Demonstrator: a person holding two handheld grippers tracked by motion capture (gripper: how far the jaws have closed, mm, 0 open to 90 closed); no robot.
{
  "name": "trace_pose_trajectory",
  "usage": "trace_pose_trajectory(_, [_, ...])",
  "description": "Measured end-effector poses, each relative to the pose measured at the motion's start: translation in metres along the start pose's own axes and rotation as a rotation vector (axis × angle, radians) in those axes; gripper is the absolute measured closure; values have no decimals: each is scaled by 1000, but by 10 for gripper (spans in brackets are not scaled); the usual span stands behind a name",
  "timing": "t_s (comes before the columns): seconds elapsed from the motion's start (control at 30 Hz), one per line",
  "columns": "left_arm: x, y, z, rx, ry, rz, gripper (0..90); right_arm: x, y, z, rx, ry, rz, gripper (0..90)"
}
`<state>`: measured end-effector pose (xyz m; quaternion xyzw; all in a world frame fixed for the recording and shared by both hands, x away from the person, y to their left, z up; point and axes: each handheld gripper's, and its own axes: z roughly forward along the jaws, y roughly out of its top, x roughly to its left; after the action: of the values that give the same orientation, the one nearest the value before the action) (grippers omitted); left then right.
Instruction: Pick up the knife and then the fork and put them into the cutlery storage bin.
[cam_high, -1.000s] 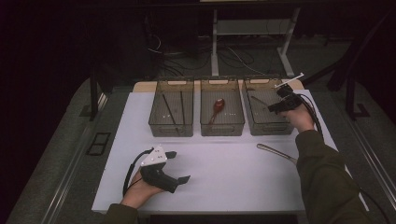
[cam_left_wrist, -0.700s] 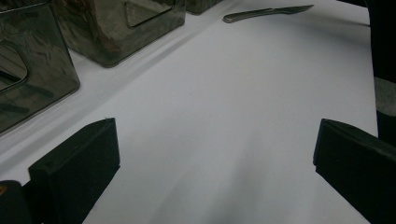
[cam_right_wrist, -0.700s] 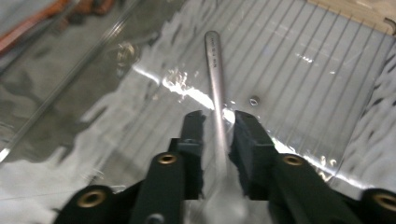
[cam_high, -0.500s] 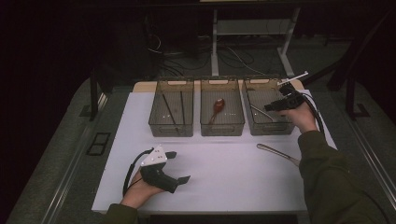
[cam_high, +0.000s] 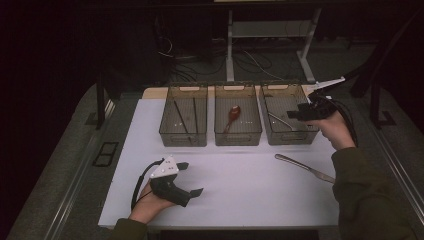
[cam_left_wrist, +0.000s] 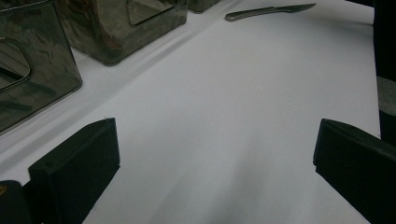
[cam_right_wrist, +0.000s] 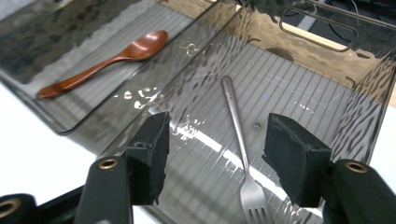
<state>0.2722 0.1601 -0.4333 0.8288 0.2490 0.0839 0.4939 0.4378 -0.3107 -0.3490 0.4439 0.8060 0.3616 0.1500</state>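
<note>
The right gripper (cam_high: 292, 114) hangs over the right-hand bin (cam_high: 288, 137) of 3 smoky clear bins standing in a row at the far side of the white table (cam_high: 240, 190). Its 2 jaws have just been opening and now stand apart with nothing pressed between their pads. In the right gripper view (cam_right_wrist: 212, 161) the fork (cam_right_wrist: 240, 154) lies flat on the ribbed floor of that bin, below the jaws and in the gap between them, a little nearer the right-hand pad, its tines toward the camera and its handle running away toward the bin's far wall; the pads do not touch it. In the high view the fork (cam_high: 278, 120) shows as a pale streak inside the bin, just left of the gripper. The middle bin (cam_high: 238, 135) holds a wooden spoon (cam_right_wrist: 105, 60), and the left bin (cam_high: 183, 136) holds 2 dark sticks (cam_high: 181, 117). A table knife (cam_high: 304, 167) lies on the table in front of the right bin, well apart from both grippers. The left gripper (cam_high: 192, 179) rests low over the near left of the table in the person's hand, its jaws wide apart over bare white surface (cam_left_wrist: 215, 140).
</note>
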Motion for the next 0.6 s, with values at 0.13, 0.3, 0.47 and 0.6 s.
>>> trace_pose_trajectory(0.13, [0, 0, -1, -1, 1, 0, 0, 6, -4, -15, -38, 31, -8, 362])
trace_pose_trajectory(0.3, [0, -1, -1, 0, 1, -4, 0, 15, -12, -31, -46, 69, -29, 350])
trace_pose_trajectory(0.47, [0, -1, -1, 4, -1, -9, 0, 22, -24, -43, -51, 88, -52, 350])
trace_pose_trajectory(0.6, [2, -2, -1, 6, -2, -16, 0, 27, -35, -51, -60, 102, -74, 364])
